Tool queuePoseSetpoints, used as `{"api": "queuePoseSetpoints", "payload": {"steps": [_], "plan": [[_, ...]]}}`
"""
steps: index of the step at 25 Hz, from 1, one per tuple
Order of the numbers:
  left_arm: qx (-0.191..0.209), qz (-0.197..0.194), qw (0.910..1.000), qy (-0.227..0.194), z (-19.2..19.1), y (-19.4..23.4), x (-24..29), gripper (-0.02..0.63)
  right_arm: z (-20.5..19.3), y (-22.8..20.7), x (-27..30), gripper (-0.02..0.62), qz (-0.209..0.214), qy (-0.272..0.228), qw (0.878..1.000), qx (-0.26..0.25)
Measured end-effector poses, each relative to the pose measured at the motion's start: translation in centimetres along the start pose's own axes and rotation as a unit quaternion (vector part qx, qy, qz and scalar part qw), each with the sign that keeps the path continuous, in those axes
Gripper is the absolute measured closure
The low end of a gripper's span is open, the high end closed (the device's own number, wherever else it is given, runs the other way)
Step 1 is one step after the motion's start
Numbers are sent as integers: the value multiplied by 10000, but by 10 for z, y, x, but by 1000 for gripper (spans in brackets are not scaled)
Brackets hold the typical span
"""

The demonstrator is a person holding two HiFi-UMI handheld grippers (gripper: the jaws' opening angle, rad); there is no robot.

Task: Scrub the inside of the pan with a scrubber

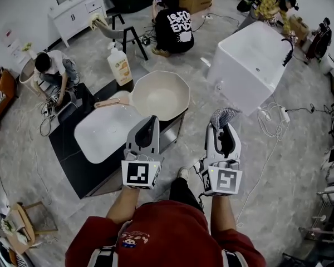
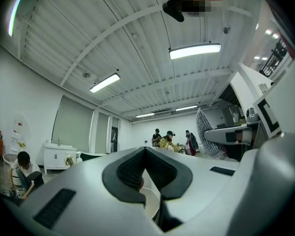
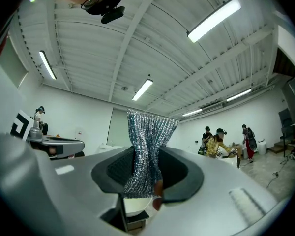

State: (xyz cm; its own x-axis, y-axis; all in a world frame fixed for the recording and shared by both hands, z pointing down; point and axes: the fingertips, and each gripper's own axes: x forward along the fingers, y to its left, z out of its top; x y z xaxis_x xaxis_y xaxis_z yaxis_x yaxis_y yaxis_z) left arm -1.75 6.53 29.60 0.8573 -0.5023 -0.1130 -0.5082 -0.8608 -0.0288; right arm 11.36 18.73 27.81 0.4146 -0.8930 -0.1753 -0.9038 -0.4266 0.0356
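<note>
i am holding the left gripper (image 1: 151,119) with its jaws pressed together and nothing between them; in the left gripper view the two dark pads are meeting at a point. the right gripper (image 1: 223,127) is clamping a silvery mesh scrubber (image 1: 224,115), which is sticking up past the jaw tips in a crumpled fold. in the right gripper view the scrubber (image 3: 146,146) is standing upright between the pads, pinched at its lower part.

the pan (image 1: 179,85) is sitting on the dark worktop (image 1: 72,149) ahead of me. it is cream-coloured with angled sides, and its inside is showing only bare pale surface. its wooden handle (image 1: 108,102) is pointing to my left. just beside the pan, nearer to me, a shallow white basin (image 1: 100,132) is lying on the same worktop, its inside showing plain white. beyond the handle a pump bottle (image 1: 119,65) with an orange label is standing upright.

both grippers are hanging apart from the pan. the left gripper is hovering over the near edge of the worktop, close to the basin. the right gripper, with the scrubber, is hanging off to the right of the worktop, over the floor. a large white tub (image 1: 250,60) is standing on the floor further right.
</note>
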Motion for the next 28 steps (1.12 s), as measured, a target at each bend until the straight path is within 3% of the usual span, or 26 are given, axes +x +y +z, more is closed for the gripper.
{"api": "queuePoseSetpoints", "payload": {"steps": [17, 22, 28], "plan": [[175, 196, 9993, 257, -14, -21, 183, 600, -42, -124, 147, 437, 134, 142, 9989, 423], [216, 392, 9984, 350, -20, -18, 208, 600, -54, -143, 173, 437, 274, 188, 9979, 553], [238, 718, 9961, 457, -28, 6, 212, 600, -66, -132, 199, 437, 526, 277, 9960, 672]]}}
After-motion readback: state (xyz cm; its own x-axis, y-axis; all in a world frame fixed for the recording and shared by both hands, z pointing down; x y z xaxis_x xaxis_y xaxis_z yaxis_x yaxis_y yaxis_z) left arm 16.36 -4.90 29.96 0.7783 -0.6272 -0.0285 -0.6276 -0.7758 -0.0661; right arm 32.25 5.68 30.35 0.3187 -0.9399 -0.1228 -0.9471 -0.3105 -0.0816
